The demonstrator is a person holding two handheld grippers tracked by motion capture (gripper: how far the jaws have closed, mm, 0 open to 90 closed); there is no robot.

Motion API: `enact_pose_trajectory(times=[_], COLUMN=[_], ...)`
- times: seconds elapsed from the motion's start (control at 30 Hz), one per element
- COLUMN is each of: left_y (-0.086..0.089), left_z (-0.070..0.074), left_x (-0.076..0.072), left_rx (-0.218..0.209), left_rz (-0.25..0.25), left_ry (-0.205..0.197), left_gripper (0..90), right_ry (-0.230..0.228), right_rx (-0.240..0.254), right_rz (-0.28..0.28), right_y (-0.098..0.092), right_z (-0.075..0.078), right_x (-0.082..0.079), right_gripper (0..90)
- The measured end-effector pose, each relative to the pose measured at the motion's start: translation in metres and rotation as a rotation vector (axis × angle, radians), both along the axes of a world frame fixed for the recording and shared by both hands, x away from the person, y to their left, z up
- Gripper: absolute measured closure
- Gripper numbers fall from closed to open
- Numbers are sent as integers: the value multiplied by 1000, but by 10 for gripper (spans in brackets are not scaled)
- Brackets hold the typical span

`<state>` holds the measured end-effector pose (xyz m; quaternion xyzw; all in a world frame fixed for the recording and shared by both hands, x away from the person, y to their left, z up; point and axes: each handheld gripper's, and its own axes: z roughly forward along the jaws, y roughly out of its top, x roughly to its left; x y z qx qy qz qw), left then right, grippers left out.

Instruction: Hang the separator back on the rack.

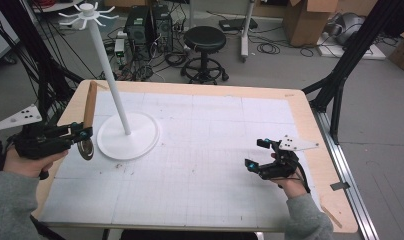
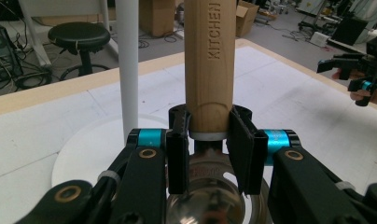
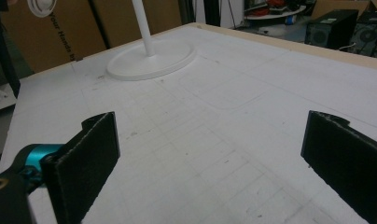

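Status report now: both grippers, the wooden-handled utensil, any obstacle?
Left gripper shut on wooden-handled utensil, upright beside white stand. Right gripper open, empty. Nothing in the way.

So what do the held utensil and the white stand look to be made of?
Utensil: handle looks like matte light wood, with visible grain and engraved KITCHEN; its bowl end looks like polished metal, reflective. Stand: smooth white pole and round base, probably plastic or painted metal; cannot tell which.

Left gripper (image 1: 82, 133) fingers clamped tight; right gripper (image 1: 256, 153) fingers spread.
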<state>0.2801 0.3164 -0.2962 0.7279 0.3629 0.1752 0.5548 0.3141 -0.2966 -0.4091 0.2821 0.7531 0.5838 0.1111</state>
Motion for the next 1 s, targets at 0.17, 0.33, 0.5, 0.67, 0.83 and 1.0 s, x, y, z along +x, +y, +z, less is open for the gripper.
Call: enact_pose_trajectory(times=[0.17,0.33,0.5,0.67,0.83,1.0], left_y=[-1,-2,-2,-1,2,4], left_z=[5,9,14,19,23,27], left_x=[3,5,7,10,14,17], left_rx=[0,9,19,24,23,21], left_rz=[1,1,-7,0,11,24], left_ry=[-8,-12,-19,-21,-27,-31], left_gripper=[696,696,696,696,696,696], right_ry=[0,0,-4,-2,-2,3], right_rx=[1,2,4,6,7,7], right_rz=[1,-1,-3,-3,-1,0], right_y=[0,0,-1,-1,-1,-1], right_z=[0,0,0,0,0,-1], right_x=[0,0,0,0,1,1], right_gripper=[35,35,35,35,35,35])
